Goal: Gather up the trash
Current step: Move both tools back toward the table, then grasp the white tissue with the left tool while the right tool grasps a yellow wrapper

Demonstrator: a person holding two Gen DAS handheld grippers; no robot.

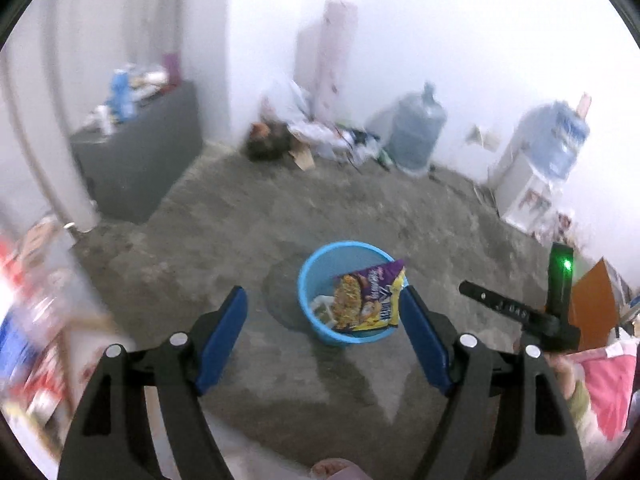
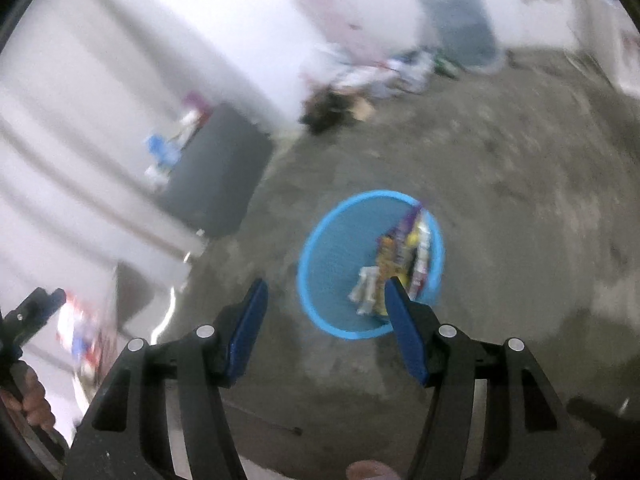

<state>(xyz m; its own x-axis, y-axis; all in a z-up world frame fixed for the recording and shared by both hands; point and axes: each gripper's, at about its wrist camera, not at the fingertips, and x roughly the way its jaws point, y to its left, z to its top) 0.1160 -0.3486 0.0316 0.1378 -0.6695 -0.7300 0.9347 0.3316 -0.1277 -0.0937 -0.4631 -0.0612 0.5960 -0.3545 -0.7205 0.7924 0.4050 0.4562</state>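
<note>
A round blue bin (image 1: 310, 280) stands on the concrete floor straight ahead of both grippers. A purple and yellow noodle packet (image 1: 370, 300) leans inside it against the right wall, with pale wrappers (image 1: 322, 306) beneath. My left gripper (image 1: 324, 295) is open above and in front of the bin, and nothing sits between its blue pads. In the right wrist view the same bin (image 2: 332, 248) holds the upright packet (image 2: 404, 252) and white wrappers (image 2: 366, 288). My right gripper (image 2: 327, 284) is open and empty above the bin's near rim.
A grey cabinet (image 1: 140, 160) with clutter on top stands at the left wall. Two water jugs (image 1: 416, 128), a white dispenser (image 1: 528, 184) and a corner junk pile (image 1: 296, 136) line the far wall. An orange box (image 1: 592, 304) and pink cloth (image 1: 608, 380) lie on the right.
</note>
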